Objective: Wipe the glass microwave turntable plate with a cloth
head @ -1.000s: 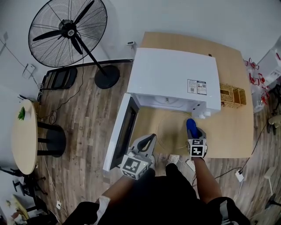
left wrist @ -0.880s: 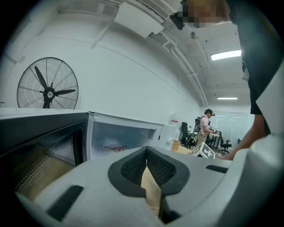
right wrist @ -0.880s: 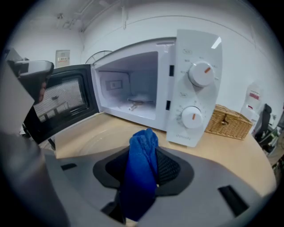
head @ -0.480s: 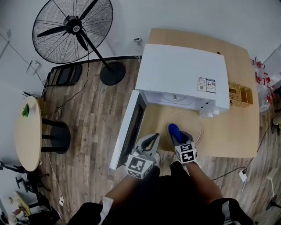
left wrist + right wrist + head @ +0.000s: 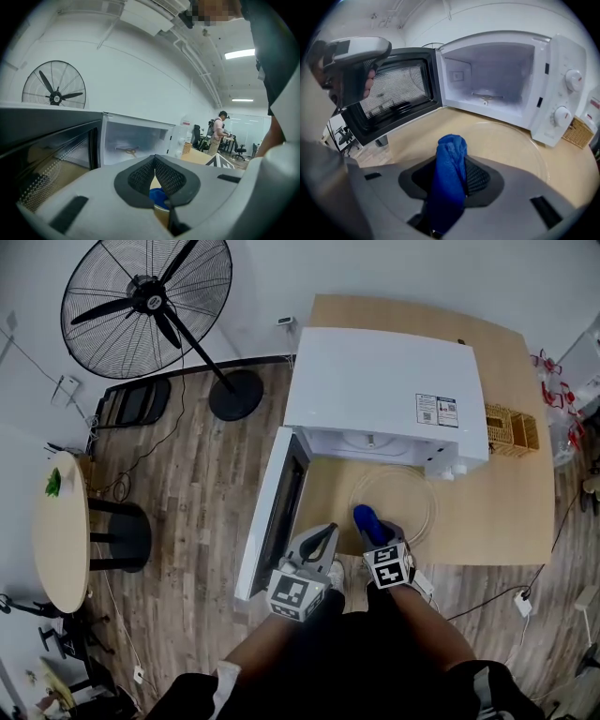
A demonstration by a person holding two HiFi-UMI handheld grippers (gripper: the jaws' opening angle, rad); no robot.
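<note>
Claw on the right (image 5: 457, 176) is clamped on a bunched blue microfibre cloth (image 5: 451, 161), whose rounded end sticks out past the jaw tips. In the head view that claw (image 5: 368, 524) holds the cloth (image 5: 362, 516) over the 8 o'clock rim of the round clear glass turntable plate (image 5: 410, 495); whether the cloth presses on the glass cannot be told.

The plate lies flat on the light wooden counter (image 5: 492, 512), at 6 o'clock from the open cavity of the white microwave oven (image 5: 380, 385). From the right claw's own view the plate (image 5: 508, 140) spreads ahead toward 1 o'clock, its far rim near the microwave's front (image 5: 487, 75).

The left claw (image 5: 155, 163) has its jaw tips pressed together with nothing between them. It hovers (image 5: 322, 534) at 9 o'clock from the right claw, just beside the lower end of the black-windowed microwave door (image 5: 277, 507).

That door stands swung fully open at 9 o'clock of the plate, fencing off that side. The counter's near edge runs close past the plate's 6 o'clock rim. Bare counter lies open at 3 o'clock of the plate, out to the counter's far edge. A woven wicker basket (image 5: 511, 432) sits at 3 o'clock of the microwave, well apart from the plate. Beyond the door, at 9 o'clock, is wooden plank floor (image 5: 187, 502), with a black standing fan (image 5: 145, 306) at 10 o'clock.
</note>
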